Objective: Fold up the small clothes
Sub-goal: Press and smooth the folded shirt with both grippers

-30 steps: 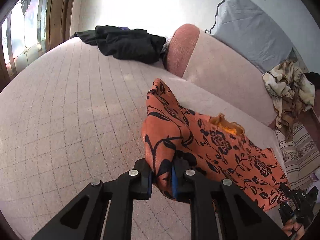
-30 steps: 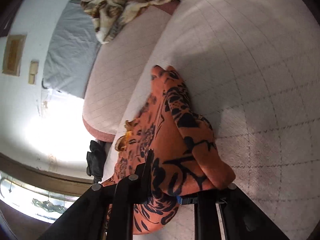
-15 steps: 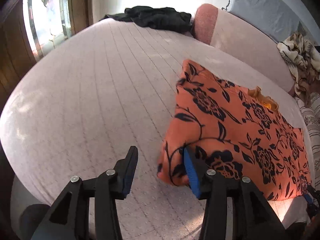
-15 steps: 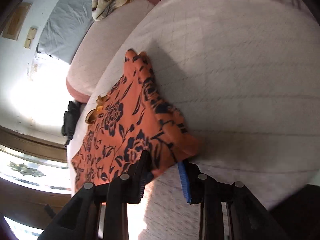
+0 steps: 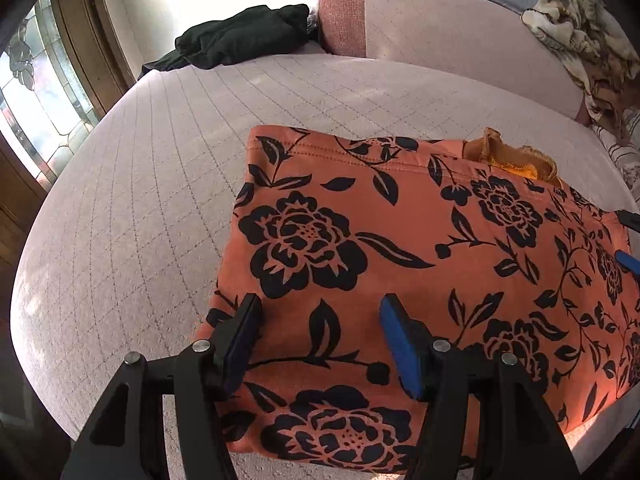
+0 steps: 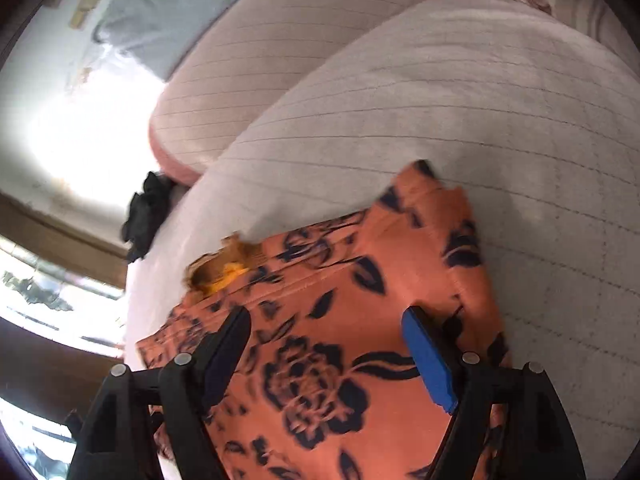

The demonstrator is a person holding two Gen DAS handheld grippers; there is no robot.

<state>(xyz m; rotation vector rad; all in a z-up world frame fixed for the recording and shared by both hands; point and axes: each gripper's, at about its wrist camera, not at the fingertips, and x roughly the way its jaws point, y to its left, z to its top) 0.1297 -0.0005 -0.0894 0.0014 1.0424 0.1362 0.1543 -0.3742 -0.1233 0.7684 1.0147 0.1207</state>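
An orange garment with a black flower print (image 5: 420, 240) lies folded flat on the pale quilted sofa seat (image 5: 152, 208). A yellow lining patch (image 5: 516, 162) peeks out at its far edge. My left gripper (image 5: 320, 312) hovers over the garment's near left corner, jaws opening, pads clear of the cloth. In the right wrist view the same garment (image 6: 340, 320) fills the lower middle, and my right gripper (image 6: 326, 326) stands above it with jaws opening wide and nothing pinched. Tips of the right gripper (image 5: 628, 240) show at the left wrist view's right edge.
A black garment (image 5: 240, 42) lies crumpled at the far end of the seat by the pink armrest (image 5: 344, 12). A beige patterned cloth (image 5: 584, 48) drapes over the backrest at right. A stained-glass window (image 5: 44, 92) borders the left side.
Both grippers, shut on the lifted garment's folds a second ago, have let go and opened. The garment went from draped and raised to lying flat on the seat.
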